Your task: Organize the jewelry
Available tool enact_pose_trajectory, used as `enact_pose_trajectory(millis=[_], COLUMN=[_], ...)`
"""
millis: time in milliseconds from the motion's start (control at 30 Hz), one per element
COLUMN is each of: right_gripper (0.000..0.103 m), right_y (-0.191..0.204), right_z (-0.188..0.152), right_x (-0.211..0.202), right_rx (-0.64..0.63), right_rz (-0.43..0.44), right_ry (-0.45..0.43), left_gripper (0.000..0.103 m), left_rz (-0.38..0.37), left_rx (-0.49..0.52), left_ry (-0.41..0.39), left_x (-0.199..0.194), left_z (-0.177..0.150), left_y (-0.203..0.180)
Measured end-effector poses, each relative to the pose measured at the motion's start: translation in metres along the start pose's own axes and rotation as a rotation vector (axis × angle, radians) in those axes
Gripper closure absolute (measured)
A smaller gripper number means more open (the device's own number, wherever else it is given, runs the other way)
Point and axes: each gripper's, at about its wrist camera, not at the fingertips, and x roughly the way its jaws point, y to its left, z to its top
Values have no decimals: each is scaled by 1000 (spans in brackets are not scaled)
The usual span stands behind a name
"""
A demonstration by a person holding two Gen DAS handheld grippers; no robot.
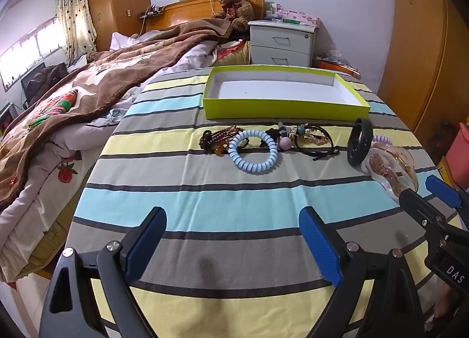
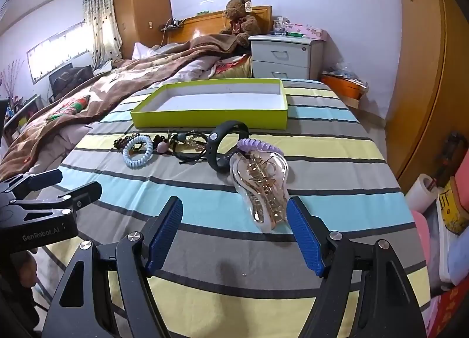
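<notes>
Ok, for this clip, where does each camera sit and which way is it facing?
Left wrist: on the left claw, angled down across the striped cloth toward the green box; its open blue fingers show, with the right claw at the right edge.
Right wrist: on the right claw, aimed likewise, the clear hair clip just ahead; the left claw shows at left.
Shared: box, blue coil hair tie, black band, teddy bear.

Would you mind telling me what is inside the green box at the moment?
The green box shows only its bare white floor in both views; no jewelry lies in it. Its near wall hides a thin strip of floor just behind it, so that strip cannot be checked.
</notes>
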Motion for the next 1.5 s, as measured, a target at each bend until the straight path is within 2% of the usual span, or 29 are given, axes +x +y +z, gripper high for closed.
enact_pose_trajectory(millis=[200,267,1500], right_gripper=[30,30,30], right_y=[-2,-3,-5], right_z=[1,1,2], right_x=[-2,-3,-8], right_rx=[6,7,15], right_rz=[-7,-10,-12], right_ry=[-17,-20,-28], left_gripper=[10,10,10], left_rz=[-26,-9,-8], left_rx=[-14,-21,-8], left_ry=[-11,-6,-7], left_x=[-3,3,-4], left_z=[-6,-2,-3], left_y=[5,4,-1])
